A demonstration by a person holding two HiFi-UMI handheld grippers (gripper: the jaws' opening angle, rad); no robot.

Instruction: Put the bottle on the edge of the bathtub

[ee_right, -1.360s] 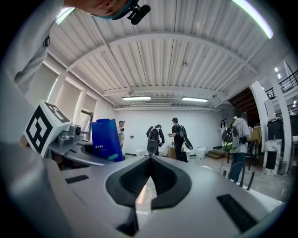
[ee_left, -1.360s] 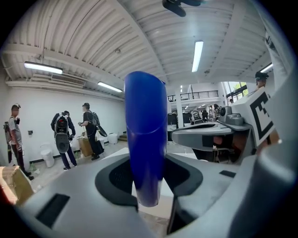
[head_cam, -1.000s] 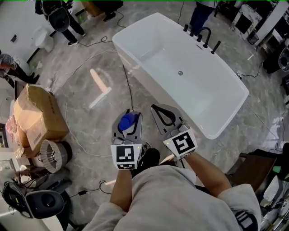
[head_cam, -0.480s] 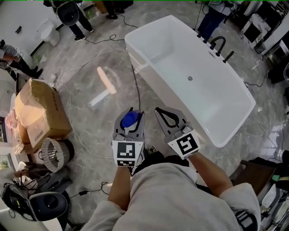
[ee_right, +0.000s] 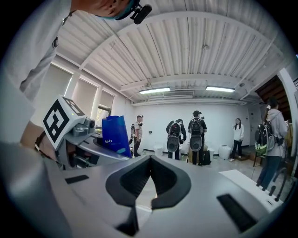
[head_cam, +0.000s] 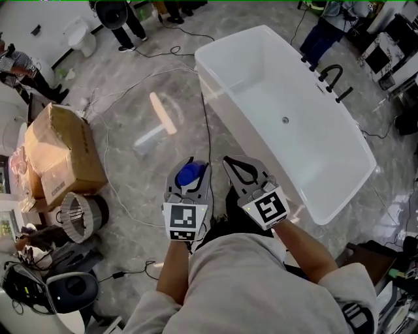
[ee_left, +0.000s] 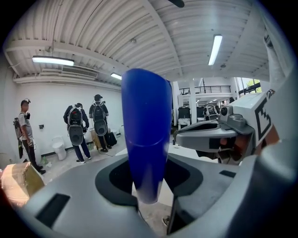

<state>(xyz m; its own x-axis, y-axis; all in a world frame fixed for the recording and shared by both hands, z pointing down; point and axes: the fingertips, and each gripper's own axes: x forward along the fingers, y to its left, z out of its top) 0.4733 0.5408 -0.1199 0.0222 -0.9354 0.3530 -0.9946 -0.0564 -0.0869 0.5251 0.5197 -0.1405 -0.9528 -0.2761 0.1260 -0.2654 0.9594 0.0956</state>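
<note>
A blue bottle (head_cam: 190, 174) stands upright between the jaws of my left gripper (head_cam: 189, 164), which is shut on it over the grey floor. In the left gripper view the bottle (ee_left: 144, 135) fills the middle, rising out of the left gripper (ee_left: 151, 188). My right gripper (head_cam: 230, 161) is just to the right of the left, shut and empty; its own view shows the right gripper (ee_right: 148, 182) with jaws together and the bottle (ee_right: 115, 135) off to its left. The white bathtub (head_cam: 251, 134) lies ahead and to the right, its near rim a little beyond both grippers.
A black faucet (head_cam: 330, 75) stands on the tub's far rim. A cardboard box (head_cam: 62, 153) and a wire fan (head_cam: 81, 212) sit on the floor to the left. A black cable (head_cam: 208, 127) runs alongside the tub. People (head_cam: 121, 16) stand at the far wall.
Both grippers have been carried forward side by side. The tub and the box have drawn nearer in the head view. The grip on the bottle is unchanged.
</note>
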